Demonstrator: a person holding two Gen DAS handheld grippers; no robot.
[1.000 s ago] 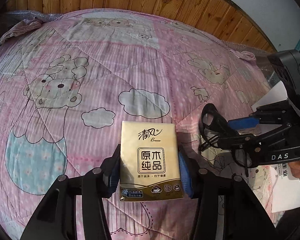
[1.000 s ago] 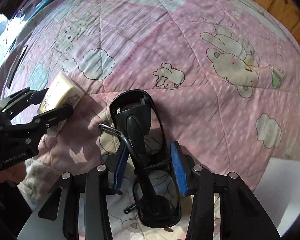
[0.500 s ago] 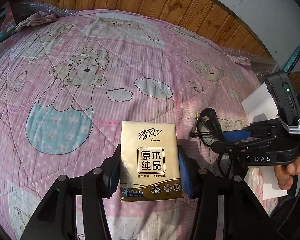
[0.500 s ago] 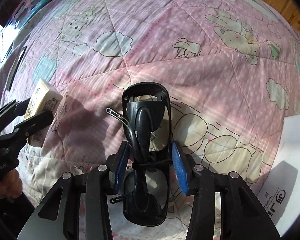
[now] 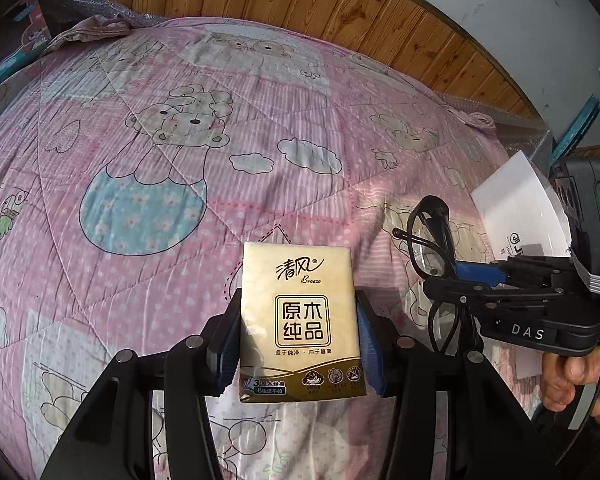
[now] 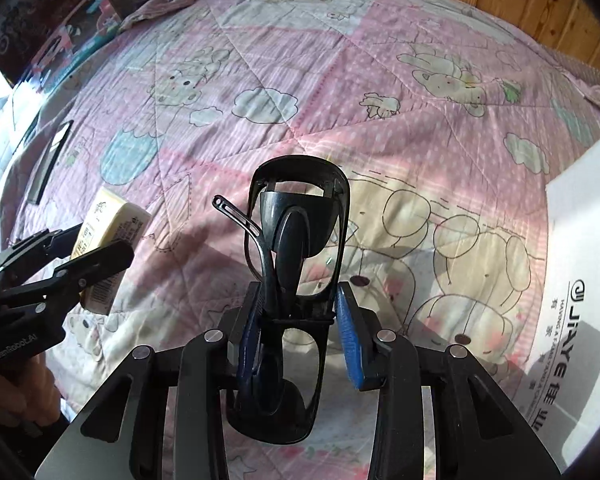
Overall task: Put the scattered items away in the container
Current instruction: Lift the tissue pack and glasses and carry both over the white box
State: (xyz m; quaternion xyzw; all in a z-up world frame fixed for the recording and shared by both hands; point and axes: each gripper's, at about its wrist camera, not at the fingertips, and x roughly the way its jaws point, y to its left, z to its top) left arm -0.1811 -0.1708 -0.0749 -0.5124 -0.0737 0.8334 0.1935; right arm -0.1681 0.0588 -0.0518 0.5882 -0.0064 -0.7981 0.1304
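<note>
Both grippers have risen off the bed since a second ago, each carrying its load up over the pink quilt (image 5: 172,168), so more of the wooden wall panelling (image 5: 340,12) now shows at twelve o'clock. From where I stand, the left gripper (image 5: 299,344) is clamped on a gold tissue pack (image 5: 300,316), its blue pads (image 5: 370,354) pressed against both long sides and the pack held upright, facing the camera. On its front I can read the brand 清风 with "Breeze" beneath, then a boxed 原木纯品, and a small band at the bottom that starts with a 3; the finer print is too small to make out. The right gripper (image 6: 300,340) is closed on a pair of folded black glasses (image 6: 296,240), gripped near the bridge, one lens sticking forward toward twelve o'clock and the other hanging back toward six, with one temple arm poking out at about ten o'clock. In the left view that gripper sits at three o'clock, its body marked "DAS", a hand (image 5: 572,376) wrapped around its handle. At three o'clock in the right view lies a white box (image 6: 580,280) printed with "JIAYE" and 佳业. The other tool, at nine o'clock there, reads "GenRobot.AI".
</note>
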